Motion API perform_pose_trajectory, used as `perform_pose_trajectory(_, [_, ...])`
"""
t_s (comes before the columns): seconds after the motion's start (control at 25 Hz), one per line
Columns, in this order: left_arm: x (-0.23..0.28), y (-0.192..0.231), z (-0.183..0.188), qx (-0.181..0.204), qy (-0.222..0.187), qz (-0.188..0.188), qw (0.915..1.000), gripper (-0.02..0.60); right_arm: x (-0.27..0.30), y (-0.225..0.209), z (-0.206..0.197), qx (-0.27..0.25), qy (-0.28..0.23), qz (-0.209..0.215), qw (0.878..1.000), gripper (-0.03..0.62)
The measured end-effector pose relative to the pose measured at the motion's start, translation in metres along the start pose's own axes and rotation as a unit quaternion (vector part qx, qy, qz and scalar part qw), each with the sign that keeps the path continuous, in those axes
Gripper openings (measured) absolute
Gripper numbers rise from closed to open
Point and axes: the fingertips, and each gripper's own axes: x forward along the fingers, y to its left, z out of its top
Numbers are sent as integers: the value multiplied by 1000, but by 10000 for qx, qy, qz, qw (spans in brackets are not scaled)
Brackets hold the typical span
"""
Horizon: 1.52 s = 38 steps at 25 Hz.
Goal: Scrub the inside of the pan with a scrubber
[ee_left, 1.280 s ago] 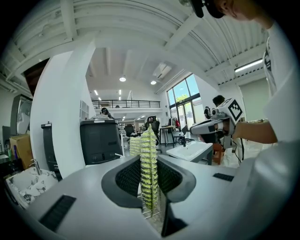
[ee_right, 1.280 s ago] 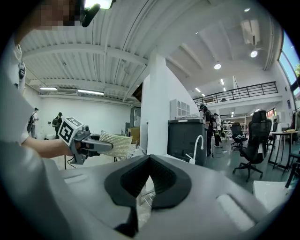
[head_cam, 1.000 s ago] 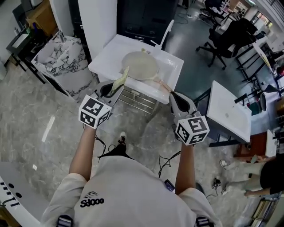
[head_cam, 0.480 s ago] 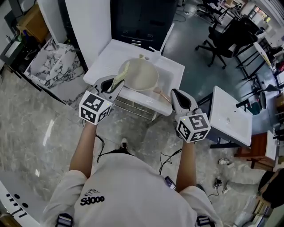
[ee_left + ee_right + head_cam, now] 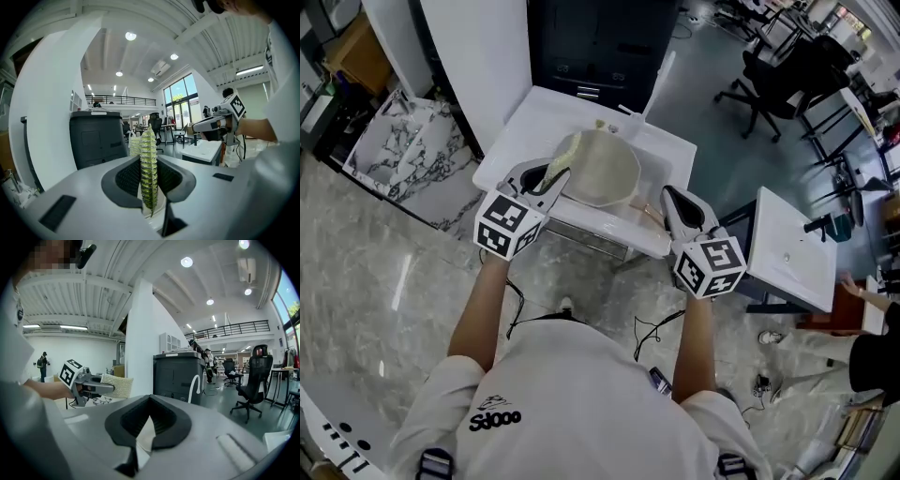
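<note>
While head view shows pan (image 5: 605,173), left gripper view: scrubber (image 5: 148,173) btwn jaws.

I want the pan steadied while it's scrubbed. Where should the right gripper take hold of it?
By the handle, near its outer end, coming from the near right. It sticks out of the pan toward the right gripper and looks slim enough for the jaws, though they look shut now.

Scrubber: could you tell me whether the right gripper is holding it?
No, the scrubber stands clamped between the jaws of the left gripper, as the left gripper view shows.
</note>
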Motion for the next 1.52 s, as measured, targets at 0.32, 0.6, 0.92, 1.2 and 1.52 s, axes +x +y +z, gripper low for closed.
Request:
perform_pose_trajectory(0.32, [30, 25, -11, -30, 133, -190, 9997, 67, 34, -12, -5, -41, 82, -160, 9998, 8])
perform_pose_trajectory(0.6, [60, 41, -33, -147, 377, -285, 9988, 67, 49, -29, -17, -45, 292, -300, 9991, 8])
perform_pose_trajectory(0.92, [107, 53, -64, -282, 820, -328, 9957, 67, 70, -59, -37, 137, 472, -209, 9986, 8])
perform_pose_trajectory(1.2, [167, 62, -100, -258, 1311, -518, 9897, 67, 91, -84, -54, 358, 693, -189, 9968, 8])
perform_pose_trajectory(1.52, [235, 64, -153, -215, 1950, -628, 9786, 67, 102, -118, -80, 658, 884, -241, 9936, 8])
